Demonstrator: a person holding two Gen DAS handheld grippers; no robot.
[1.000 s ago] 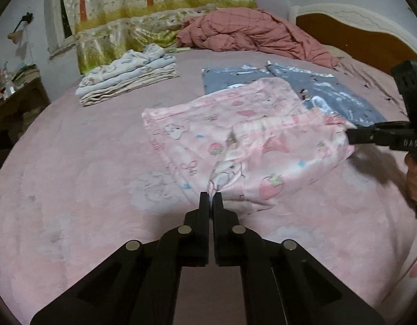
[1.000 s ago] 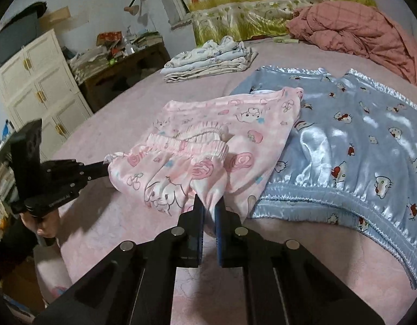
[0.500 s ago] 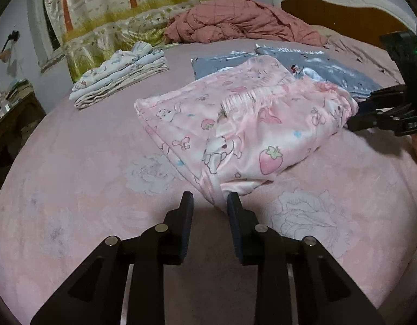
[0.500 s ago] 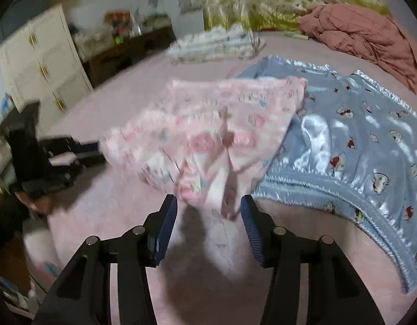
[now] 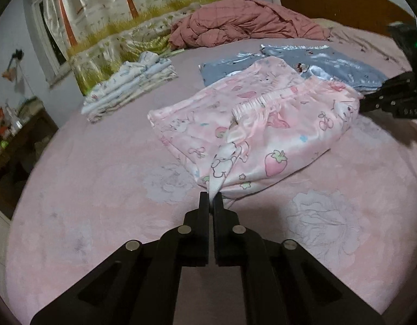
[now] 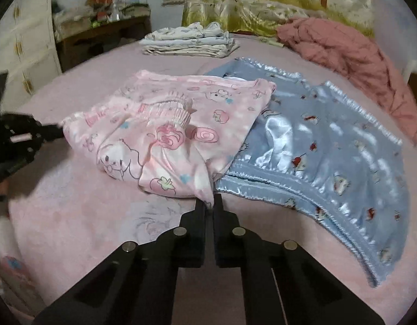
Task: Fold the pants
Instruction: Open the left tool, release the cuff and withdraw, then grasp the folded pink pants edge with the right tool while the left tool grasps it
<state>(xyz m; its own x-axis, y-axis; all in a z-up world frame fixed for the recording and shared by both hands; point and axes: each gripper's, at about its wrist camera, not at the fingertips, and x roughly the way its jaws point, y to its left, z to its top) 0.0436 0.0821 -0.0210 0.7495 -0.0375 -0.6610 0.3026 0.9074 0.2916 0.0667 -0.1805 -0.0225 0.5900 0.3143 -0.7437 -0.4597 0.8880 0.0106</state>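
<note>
Both jaws pinch pink pants [image 5: 262, 124] corners: left gripper [image 5: 211, 199], right gripper [image 6: 209, 201] | step: final fold | next: carry toward twelve o'clock.

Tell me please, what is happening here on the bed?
A person is folding pink pants on the bed, with a claw in each hand. The left claw is shut on one near corner of the fabric, and the right claw is shut on another. The pants are already folded over and partly overlap blue satin pants. A stack of folded clothes lies farther back.
</note>
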